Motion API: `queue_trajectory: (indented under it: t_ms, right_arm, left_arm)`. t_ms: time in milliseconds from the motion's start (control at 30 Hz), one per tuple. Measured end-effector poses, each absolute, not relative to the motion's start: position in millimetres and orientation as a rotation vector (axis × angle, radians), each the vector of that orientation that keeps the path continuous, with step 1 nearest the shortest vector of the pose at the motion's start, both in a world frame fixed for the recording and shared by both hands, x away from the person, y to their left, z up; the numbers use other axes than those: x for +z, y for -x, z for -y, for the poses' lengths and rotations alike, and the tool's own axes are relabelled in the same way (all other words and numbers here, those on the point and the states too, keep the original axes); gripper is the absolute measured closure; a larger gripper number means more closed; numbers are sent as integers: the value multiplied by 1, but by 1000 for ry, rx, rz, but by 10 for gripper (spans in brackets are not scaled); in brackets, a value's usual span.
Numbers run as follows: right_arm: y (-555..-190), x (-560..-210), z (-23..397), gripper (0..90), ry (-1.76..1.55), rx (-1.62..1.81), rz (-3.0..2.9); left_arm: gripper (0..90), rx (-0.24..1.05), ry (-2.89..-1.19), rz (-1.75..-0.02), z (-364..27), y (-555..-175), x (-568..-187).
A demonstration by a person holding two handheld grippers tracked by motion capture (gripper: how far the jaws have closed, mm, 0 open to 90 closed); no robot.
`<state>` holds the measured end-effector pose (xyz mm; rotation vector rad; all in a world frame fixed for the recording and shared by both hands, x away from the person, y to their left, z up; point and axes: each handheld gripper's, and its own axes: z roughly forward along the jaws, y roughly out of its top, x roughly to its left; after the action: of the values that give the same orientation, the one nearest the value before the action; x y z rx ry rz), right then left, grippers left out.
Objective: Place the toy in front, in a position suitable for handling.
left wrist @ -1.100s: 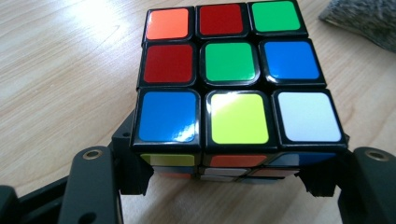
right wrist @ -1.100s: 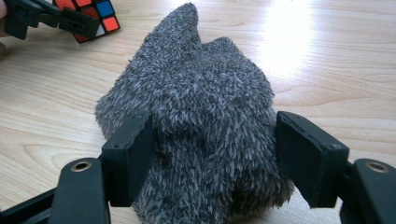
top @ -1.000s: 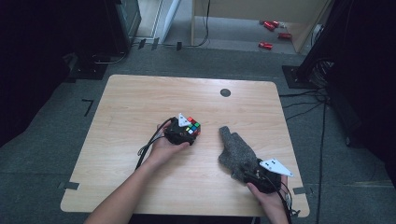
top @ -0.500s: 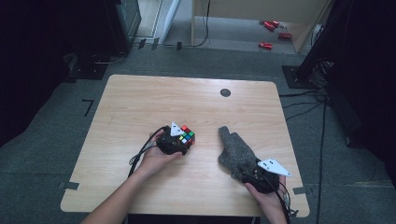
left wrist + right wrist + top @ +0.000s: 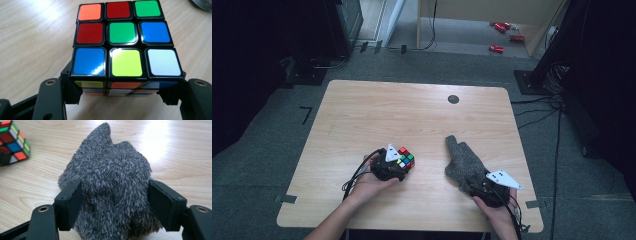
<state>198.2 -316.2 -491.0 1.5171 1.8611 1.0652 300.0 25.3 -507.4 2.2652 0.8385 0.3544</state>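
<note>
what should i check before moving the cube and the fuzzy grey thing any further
1. Left gripper closed on the puzzle cube: ok, jaws press both sides.
2. Right gripper closed on the grey fuzzy mitt: ok, jaws squeeze it.
3. Cube square between the jaws: ok.
4. Gap between cube and mitt on the table: ok, apart.
5. Cube lifted off the table: cannot tell.
6. Cables free of the table edge: cannot tell.

— Inspector: Condition of the left gripper [image 5: 398,166]?
— Assistant: Black body, pale three-cornered plate on top, black cable looping off at seven o'clock. Its jaws are matte black, each with a brass-ringed screw hole.
— Inspector: The right gripper [image 5: 477,182]?
— Assistant: Same build; plate at three o'clock, cables trailing toward five. Forearms bare, no sleeves.
</note>
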Motion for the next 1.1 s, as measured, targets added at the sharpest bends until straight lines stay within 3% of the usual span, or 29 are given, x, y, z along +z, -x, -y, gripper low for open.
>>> queue_trajectory:
  t_ms: [433,700,867,1100]
  right_arm:
    - [-199,-492,311,297,-1510,1062,-1882]
    - [-198,-494,306,296,-1501,1056,-1899]
    - [-197,-495,306,295,-1506,1054,-1900]
    - [-198,-496,304,292,-1499,1049,-1909]
  left_arm:
    - [346,362,-2272,-804,-43,-251,-509]
    - [341,335,-2214,-818,-51,-242,-514]
    - [244,335,-2242,-833,-53,-241,-516]
    - [216,349,-2240,-836,-56,-239,-517]
